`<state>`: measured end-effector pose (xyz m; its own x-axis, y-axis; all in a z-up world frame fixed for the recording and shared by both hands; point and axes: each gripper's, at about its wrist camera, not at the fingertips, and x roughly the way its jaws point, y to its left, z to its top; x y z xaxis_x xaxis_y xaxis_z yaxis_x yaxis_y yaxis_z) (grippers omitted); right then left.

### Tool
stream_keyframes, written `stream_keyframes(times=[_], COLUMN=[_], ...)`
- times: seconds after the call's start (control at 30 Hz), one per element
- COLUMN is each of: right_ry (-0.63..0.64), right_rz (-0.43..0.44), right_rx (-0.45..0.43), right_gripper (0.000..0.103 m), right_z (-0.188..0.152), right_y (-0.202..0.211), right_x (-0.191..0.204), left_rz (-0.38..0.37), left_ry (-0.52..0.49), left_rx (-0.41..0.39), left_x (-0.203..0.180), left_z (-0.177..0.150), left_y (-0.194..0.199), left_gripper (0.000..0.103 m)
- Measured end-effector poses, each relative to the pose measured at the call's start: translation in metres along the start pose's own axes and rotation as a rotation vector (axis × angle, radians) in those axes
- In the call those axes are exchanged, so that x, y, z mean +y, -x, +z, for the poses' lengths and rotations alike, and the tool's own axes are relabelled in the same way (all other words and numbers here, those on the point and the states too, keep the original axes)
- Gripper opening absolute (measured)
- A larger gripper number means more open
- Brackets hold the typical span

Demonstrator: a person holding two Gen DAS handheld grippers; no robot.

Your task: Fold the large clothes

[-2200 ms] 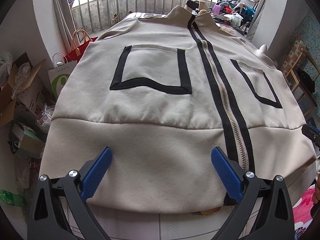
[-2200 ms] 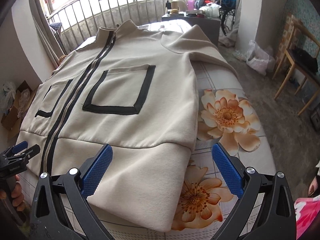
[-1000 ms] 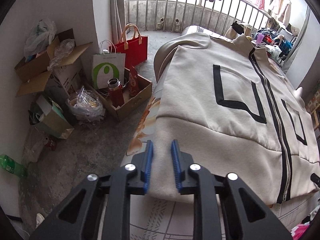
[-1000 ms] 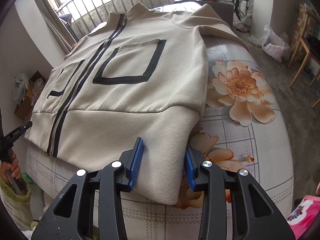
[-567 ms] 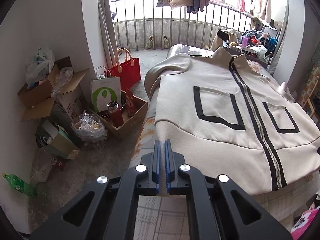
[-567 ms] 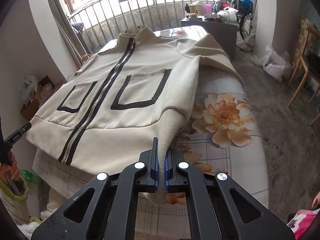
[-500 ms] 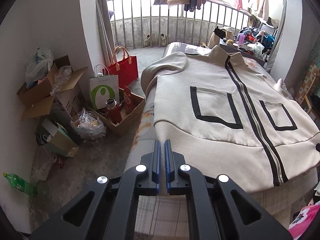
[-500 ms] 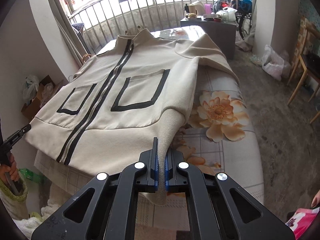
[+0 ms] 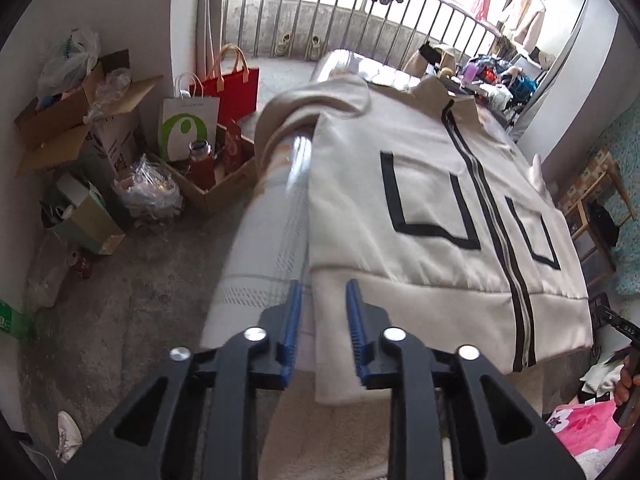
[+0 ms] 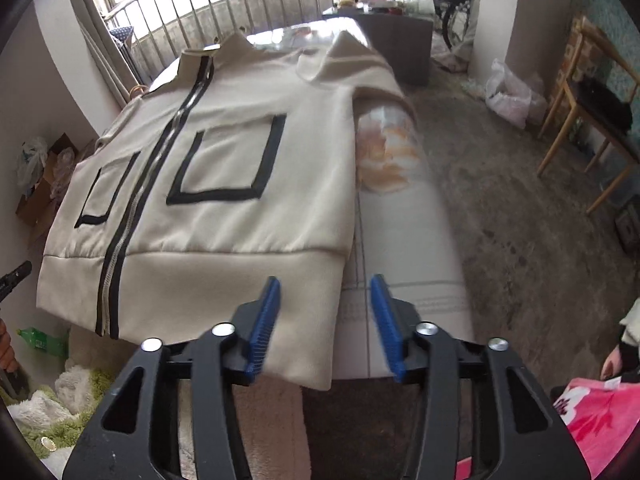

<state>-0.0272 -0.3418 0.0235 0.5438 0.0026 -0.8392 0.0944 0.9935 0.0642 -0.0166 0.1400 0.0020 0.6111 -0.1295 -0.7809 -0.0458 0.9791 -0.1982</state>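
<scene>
- Jacket [image 9: 420,208] lies front-up, zipped, on the bed [image 10: 404,248].
- Left gripper [image 9: 320,336] stands parted around its hem corner.
- Right gripper [image 10: 326,324] stands parted at the opposite corner.

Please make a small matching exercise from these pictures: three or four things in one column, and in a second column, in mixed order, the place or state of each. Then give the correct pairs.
Things:
1. jacket
2. left tongs
3. red bag
4. wooden chair

Places or states:
A. stands on the floor beside a white and green bag
B. lies spread flat on the bed, zipper closed
C. stands on the floor at the right of the bed, in the right wrist view
D. open, with a bottom corner of the hem between the pads

Pairs: 1-B, 2-D, 3-A, 4-C
</scene>
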Motion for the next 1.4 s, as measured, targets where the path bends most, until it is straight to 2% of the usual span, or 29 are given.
stream_keyframes(times=[0.03, 0.1, 0.17, 0.27, 0.37, 0.5, 0.6, 0.8, 0.93, 1.13, 1.27, 1.3, 1.37, 1.4], right_ry=[0.018, 0.074, 0.131, 0.223, 0.329, 0.448, 0.517, 0.555, 0.550, 0.545, 0.567, 0.570, 0.576, 0.578], right_rz=[-0.007, -0.004, 0.032, 0.115, 0.170, 0.203, 0.195, 0.134, 0.087, 0.051, 0.033, 0.032, 0.030, 0.031], right_rx=[-0.031, -0.077, -0.119, -0.126, -0.106, -0.025, 0.047, 0.118, 0.149, 0.165, 0.155, 0.149, 0.140, 0.135], right_gripper=[0.062, 0.063, 0.076, 0.079, 0.082, 0.082, 0.082, 0.082, 0.082, 0.082, 0.082, 0.082, 0.082, 0.082], right_z=[0.008, 0.030, 0.052, 0.085, 0.114, 0.133, 0.134, 0.131, 0.133, 0.135, 0.133, 0.133, 0.132, 0.132], right_y=[0.008, 0.019, 0.022, 0.006, -0.027, -0.081, -0.117, -0.148, -0.158, -0.163, -0.167, -0.167, -0.166, -0.165], right_x=[0.004, 0.021, 0.042, 0.093, 0.154, 0.227, 0.266, 0.291, 0.292, 0.298, 0.304, 0.306, 0.309, 0.309], left_rz=[0.006, 0.006, -0.012, -0.062, -0.147, -0.358, -0.509, -0.842, -0.973, -1.021, -1.013, -0.985, -0.932, -0.907], left_ry=[0.011, 0.063, 0.146, 0.293, 0.453, 0.741, 0.964, 1.327, 1.468, 1.570, 1.558, 1.549, 1.551, 1.546], left_rx=[-0.024, -0.048, -0.055, -0.057, -0.011, 0.122, 0.226, 0.395, 0.427, 0.476, 0.463, 0.461, 0.470, 0.467], left_x=[0.006, 0.026, 0.051, 0.095, 0.142, 0.201, 0.222, 0.213, 0.204, 0.206, 0.203, 0.205, 0.211, 0.217], left_z=[0.007, 0.024, 0.044, 0.073, 0.094, 0.090, 0.067, 0.017, -0.004, -0.015, -0.006, -0.004, 0.000, 0.003], left_y=[0.003, 0.001, -0.008, -0.033, -0.079, -0.162, -0.224, -0.324, -0.363, -0.415, -0.440, -0.444, -0.453, -0.456], left_gripper=[0.043, 0.051, 0.066, 0.074, 0.076, 0.076, 0.076, 0.076, 0.080, 0.081, 0.079, 0.073, 0.044, 0.036])
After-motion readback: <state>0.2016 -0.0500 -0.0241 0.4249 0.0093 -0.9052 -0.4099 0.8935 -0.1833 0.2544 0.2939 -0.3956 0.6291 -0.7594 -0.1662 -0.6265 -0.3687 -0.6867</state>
